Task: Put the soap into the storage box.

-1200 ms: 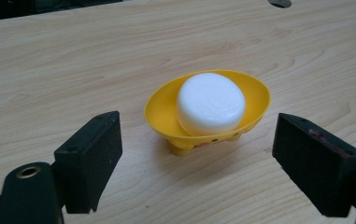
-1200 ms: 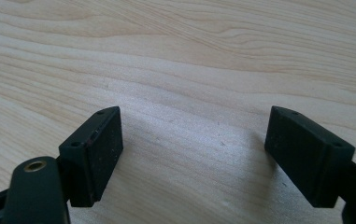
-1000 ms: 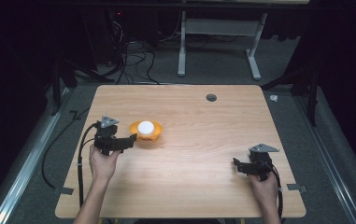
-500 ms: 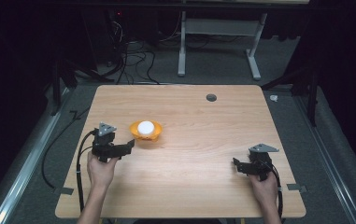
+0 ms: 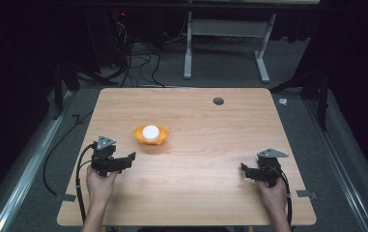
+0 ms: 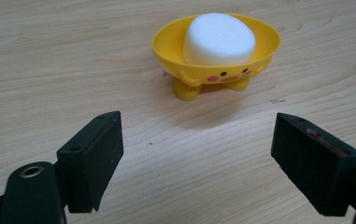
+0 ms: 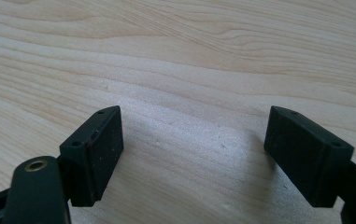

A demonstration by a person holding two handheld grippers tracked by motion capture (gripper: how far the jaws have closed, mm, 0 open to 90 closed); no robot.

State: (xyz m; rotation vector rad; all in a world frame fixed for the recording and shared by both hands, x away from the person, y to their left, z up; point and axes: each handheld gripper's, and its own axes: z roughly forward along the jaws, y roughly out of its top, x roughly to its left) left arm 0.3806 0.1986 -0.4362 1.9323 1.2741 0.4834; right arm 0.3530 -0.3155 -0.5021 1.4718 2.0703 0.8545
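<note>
A: The yellow duck-faced bowl point(image 6: 215, 51) stands on the table point(image 5: 196, 193) on two stubby feet, just ahead of the left gripper point(image 6: 199, 158), whose jaws are spread wide with nothing between them. A white foam block point(image 6: 219, 38) sits inside the bowl, its top rising above the rim.

B: How would the block handle, would you say?

A: It looks like sponge or foam, so probably very light and soft. A gripper closing on it would likely squash it before it gets any real hold. Taking it across the rounded sides, above the bowl's rim, seems the sensible place, with the jaws brought down from above.

B: And the bowl itself?

A: Thin moulded plastic by the look of it: stiff, smooth, light. It could well skid or tip on those little feet if nudged from the side. The rim is the obvious place to pinch, one jaw inside and one outside, though the block leaves little room inside the bowl.

B: Where is the other hand?

A: The right gripper point(image 5: 256, 173) rests well away from the bowl, towards the table's right-hand near corner in the high view. Its jaws stand apart too, over bare wood. From there it could steady the bowl while the left one lifts the block, if that is needed.
</note>
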